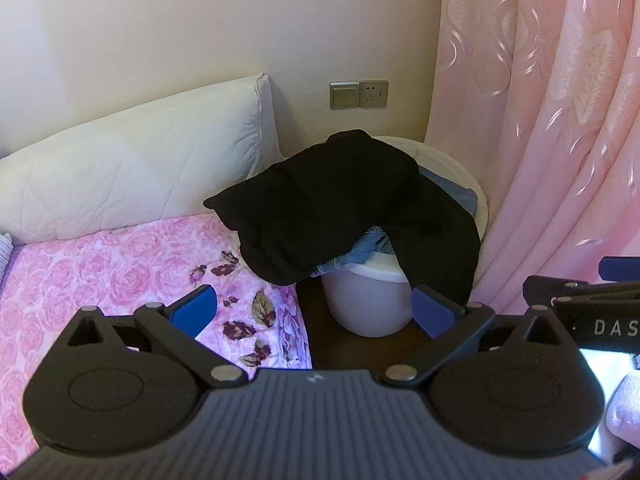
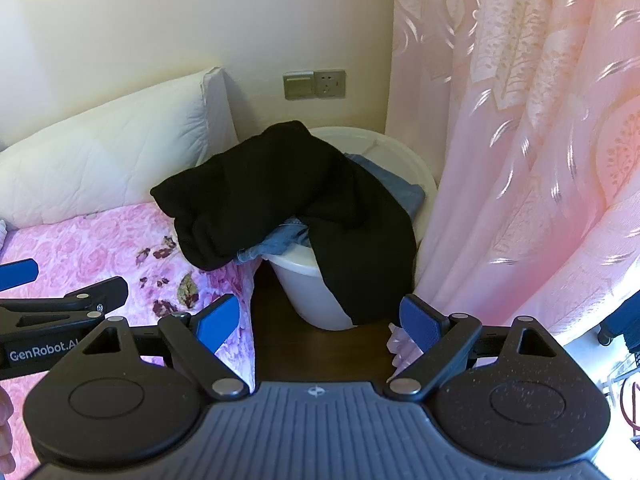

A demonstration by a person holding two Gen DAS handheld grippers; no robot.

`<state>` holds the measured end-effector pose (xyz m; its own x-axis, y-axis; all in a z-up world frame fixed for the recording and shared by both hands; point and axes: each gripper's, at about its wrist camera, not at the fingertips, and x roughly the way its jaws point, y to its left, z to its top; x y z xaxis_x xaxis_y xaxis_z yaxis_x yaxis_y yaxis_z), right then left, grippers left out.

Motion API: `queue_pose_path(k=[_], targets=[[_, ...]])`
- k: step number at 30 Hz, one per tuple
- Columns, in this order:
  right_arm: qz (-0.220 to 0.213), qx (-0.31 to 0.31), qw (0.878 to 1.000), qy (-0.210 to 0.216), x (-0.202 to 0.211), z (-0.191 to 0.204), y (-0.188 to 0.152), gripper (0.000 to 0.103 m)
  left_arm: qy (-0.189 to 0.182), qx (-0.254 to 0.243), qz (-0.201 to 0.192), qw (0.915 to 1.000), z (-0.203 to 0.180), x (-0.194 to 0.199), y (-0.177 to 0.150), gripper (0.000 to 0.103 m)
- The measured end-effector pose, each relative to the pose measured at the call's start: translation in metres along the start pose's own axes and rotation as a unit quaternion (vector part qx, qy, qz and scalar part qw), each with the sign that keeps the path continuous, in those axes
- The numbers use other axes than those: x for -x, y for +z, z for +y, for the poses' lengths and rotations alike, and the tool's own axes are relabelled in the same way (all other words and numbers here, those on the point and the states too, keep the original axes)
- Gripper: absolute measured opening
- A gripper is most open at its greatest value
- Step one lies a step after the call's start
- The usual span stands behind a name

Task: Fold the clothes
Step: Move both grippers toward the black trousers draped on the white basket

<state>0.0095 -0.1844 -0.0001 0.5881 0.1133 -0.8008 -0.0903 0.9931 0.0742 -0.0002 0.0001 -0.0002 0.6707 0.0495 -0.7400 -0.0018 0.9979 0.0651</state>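
A black garment (image 1: 340, 204) (image 2: 280, 196) lies draped over a white bucket (image 1: 372, 300) (image 2: 312, 300) that stands on the dark floor between the bed and the curtain. One end hangs down the bucket's front. Blue denim clothes (image 1: 368, 246) (image 2: 276, 240) show beneath it inside the bucket. My left gripper (image 1: 316, 312) is open, empty, short of the bucket and above the bed's corner. My right gripper (image 2: 318, 320) is open too, with nothing between its blue pads, over the floor in front of the bucket. Each gripper shows at the edge of the other's view.
A bed with a pink rose-patterned cover (image 1: 120, 272) (image 2: 100, 256) fills the left, a white pillow (image 1: 140, 172) (image 2: 112, 152) at its head. A pink curtain (image 1: 560, 120) (image 2: 520, 140) hangs on the right, touching the bucket. A wall switch and socket (image 1: 359, 94) sit above the bucket.
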Motion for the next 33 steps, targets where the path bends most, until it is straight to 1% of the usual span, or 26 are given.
queue_pose_path(k=[7,14,33], targets=[[-0.004,0.0,1.0,0.007,0.005,-0.006,0.002,0.09,-0.004,0.004,0.001,1.0,0.001,0.0,0.001,0.102],[-0.008,0.012,1.0,-0.003,0.004,0.01,0.004,0.09,-0.001,0.01,0.002,0.9999,0.011,0.004,-0.005,0.102],[-0.023,0.02,0.999,0.01,0.013,0.022,0.003,0.09,0.006,0.021,-0.004,0.9998,0.031,0.02,-0.011,0.102]])
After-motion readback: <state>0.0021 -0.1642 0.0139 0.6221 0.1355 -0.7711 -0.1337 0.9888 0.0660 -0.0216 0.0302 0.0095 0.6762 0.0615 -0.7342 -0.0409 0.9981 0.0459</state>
